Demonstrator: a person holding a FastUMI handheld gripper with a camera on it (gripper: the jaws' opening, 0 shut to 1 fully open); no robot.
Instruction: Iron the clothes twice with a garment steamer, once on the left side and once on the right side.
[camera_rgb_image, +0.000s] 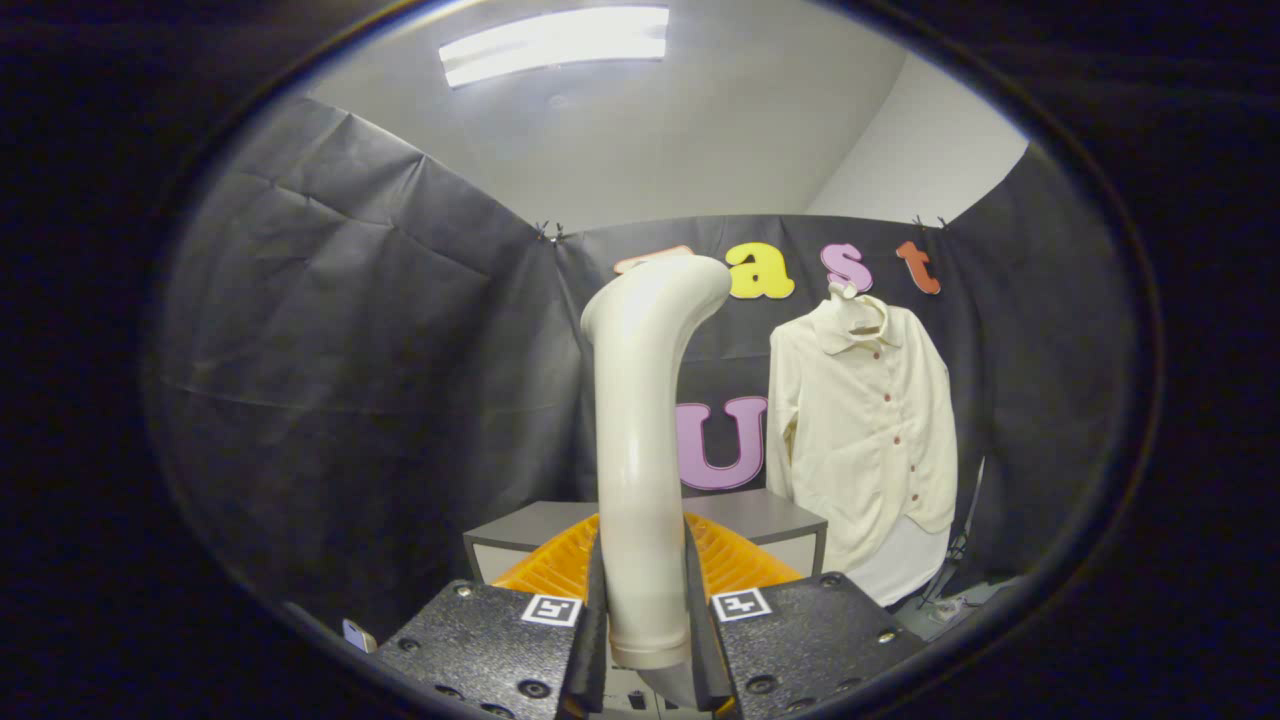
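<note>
Claw (645, 640) clamped on upright steamer (640, 430); shirt (865, 440) hangs beyond, seemingly well apart.

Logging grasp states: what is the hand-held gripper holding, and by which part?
The hand-held gripper is shut on the garment steamer, both fingers pressing its lower handle.

Grey table (760, 515) low in the centre, ceiling light (555, 45) at the top, dark creased cloth wall (350, 350) across the left.

A recording booth inside a plain room. Black cloth walls (350, 330) are clipped up around a small grey bench (760, 515) at lower centre. White ceiling (700, 130) with a strip light (555, 42) shows at the top.
</note>
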